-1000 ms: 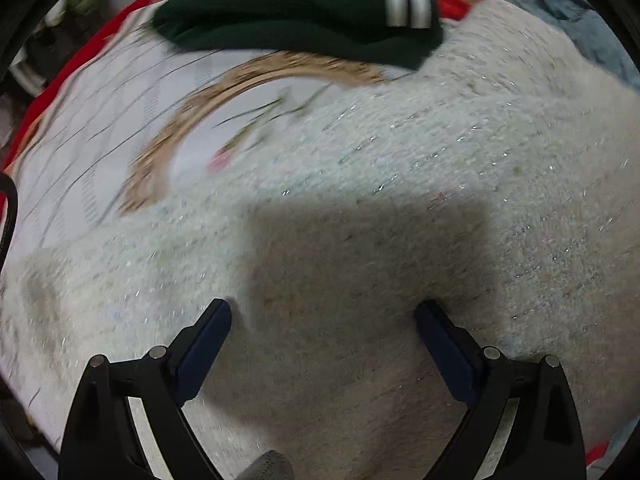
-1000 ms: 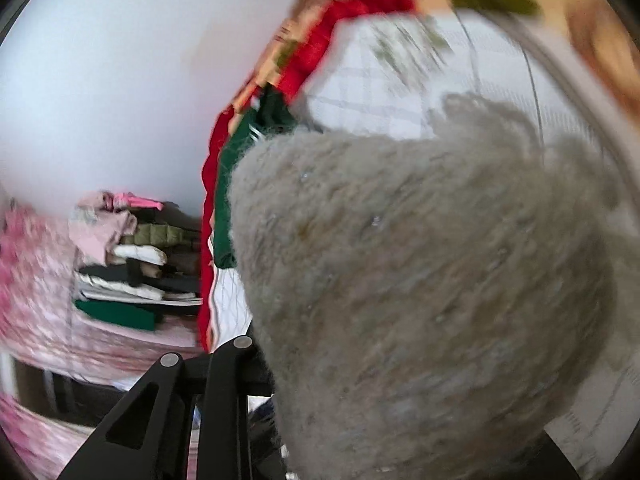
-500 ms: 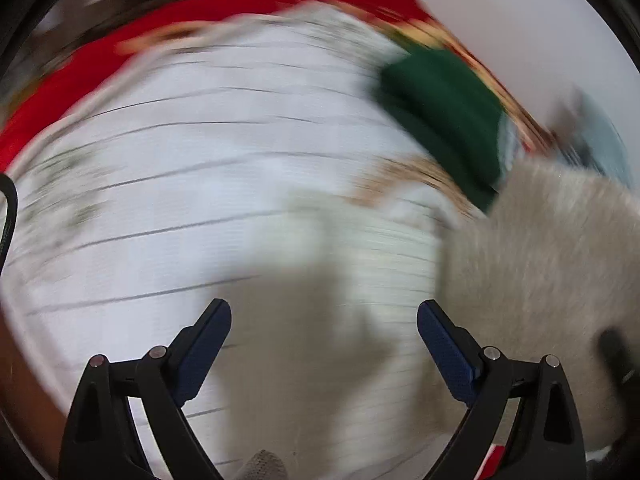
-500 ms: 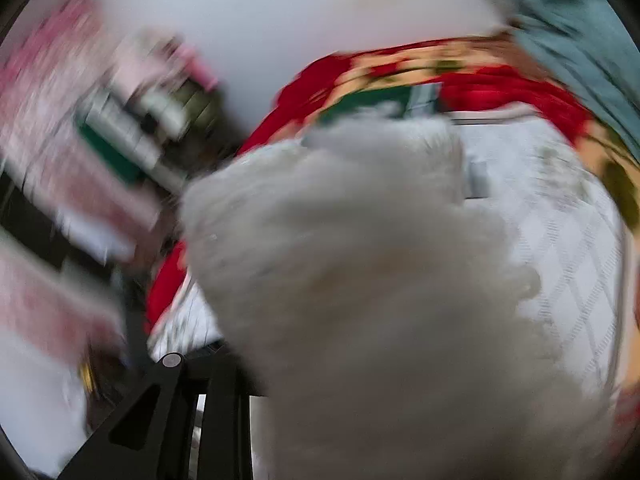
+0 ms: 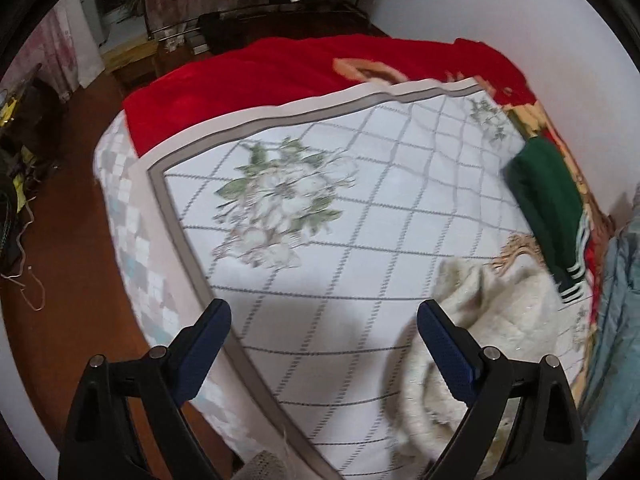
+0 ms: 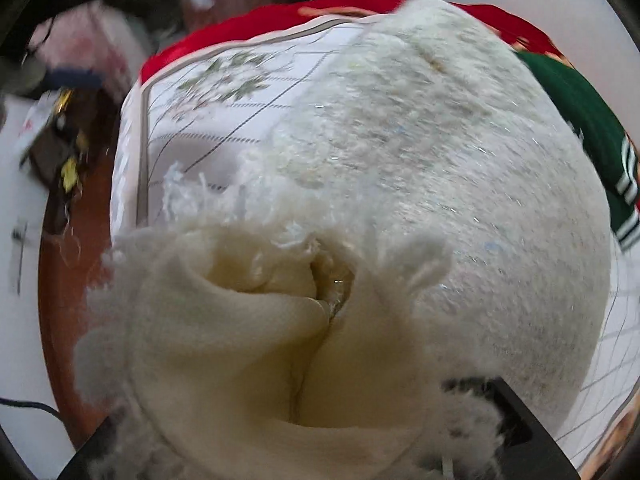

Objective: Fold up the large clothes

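Note:
A fluffy cream sweater (image 6: 440,168) fills the right wrist view, bunched over my right gripper (image 6: 320,360), which is shut on it; the fingertips are hidden in the fabric. In the left wrist view the same cream sweater (image 5: 500,320) hangs at the right over the bed. My left gripper (image 5: 324,340) is open and empty above the white floral quilt (image 5: 320,208), its right finger (image 5: 448,348) beside the sweater. A folded dark green garment (image 5: 548,200) with white stripes lies at the bed's far right.
A red blanket (image 5: 260,76) covers the far end of the bed. Blue fabric (image 5: 616,320) lies at the right edge by the white wall. The wooden floor (image 5: 68,288), clutter and a clothes rack are to the left and beyond the bed.
My left gripper has swung off the cream sweater and now faces the bare quilt and bed corner. My right gripper has lifted and turned with the sweater still in it.

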Demonstrator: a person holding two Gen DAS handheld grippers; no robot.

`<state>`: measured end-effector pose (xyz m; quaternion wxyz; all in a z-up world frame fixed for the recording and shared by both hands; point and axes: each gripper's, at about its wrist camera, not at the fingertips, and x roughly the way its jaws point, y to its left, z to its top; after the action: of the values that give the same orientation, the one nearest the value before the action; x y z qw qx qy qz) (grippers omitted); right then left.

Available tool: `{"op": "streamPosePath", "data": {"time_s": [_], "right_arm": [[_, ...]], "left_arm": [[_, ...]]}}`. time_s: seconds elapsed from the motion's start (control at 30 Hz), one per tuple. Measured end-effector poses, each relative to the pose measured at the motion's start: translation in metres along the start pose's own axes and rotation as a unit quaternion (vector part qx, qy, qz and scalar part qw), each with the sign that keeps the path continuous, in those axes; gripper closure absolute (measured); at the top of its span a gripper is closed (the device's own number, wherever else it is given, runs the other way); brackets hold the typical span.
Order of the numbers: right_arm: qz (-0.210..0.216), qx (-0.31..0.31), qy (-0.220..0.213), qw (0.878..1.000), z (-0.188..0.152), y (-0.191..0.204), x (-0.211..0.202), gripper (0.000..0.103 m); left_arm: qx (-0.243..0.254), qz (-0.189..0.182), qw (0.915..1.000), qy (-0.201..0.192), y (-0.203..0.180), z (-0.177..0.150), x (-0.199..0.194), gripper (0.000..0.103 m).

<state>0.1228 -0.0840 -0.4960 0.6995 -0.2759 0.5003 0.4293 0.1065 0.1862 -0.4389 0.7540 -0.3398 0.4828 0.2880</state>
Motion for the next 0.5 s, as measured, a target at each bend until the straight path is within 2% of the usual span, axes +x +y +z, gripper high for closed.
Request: {"op": "streamPosePath", "data": {"time_s": [0.1,0.13,0.2,0.27,0.37,0.4,0.47,0.5], "right_arm": [[0.038,0.005,0.015,0.999,0.002,-0.011,-0.020,0.047],[0.073,0.019,0.020,0.997,-0.002,-0.016,-0.033,0.045],[0.110,0.043,0.023,0.993,-0.006,-0.028,-0.051,0.041],[0.160,0.084,0.023,0.983,-0.021,-0.042,-0.074,0.032],[0.194,0.175,0.010,0.965,-0.047,-0.075,-0.104,0.031],[0.201,0.198,0.007,0.959,-0.048,-0.083,-0.108,0.031],[0.206,0.276,0.011,0.939,-0.060,-0.121,-0.118,0.032],[0.206,0.306,0.010,0.929,-0.066,-0.139,-0.120,0.041]], "left_arm": [[0.017,-0.034,0.9992,-0.009,-0.022,0.008,-0.015,0.007],[0.025,-0.041,0.9988,-0.012,-0.029,0.011,-0.018,0.007],[0.047,-0.061,0.9969,-0.018,-0.048,0.014,-0.026,0.007],[0.075,-0.080,0.9939,-0.014,-0.072,0.013,-0.024,0.007],[0.109,-0.096,0.9894,0.005,-0.099,0.001,-0.005,0.007],[0.122,-0.088,0.9886,0.008,-0.107,-0.006,0.004,0.007],[0.151,-0.061,0.9865,0.021,-0.116,-0.024,0.029,0.007],[0.165,-0.028,0.9853,0.035,-0.116,-0.038,0.050,0.007]]}}
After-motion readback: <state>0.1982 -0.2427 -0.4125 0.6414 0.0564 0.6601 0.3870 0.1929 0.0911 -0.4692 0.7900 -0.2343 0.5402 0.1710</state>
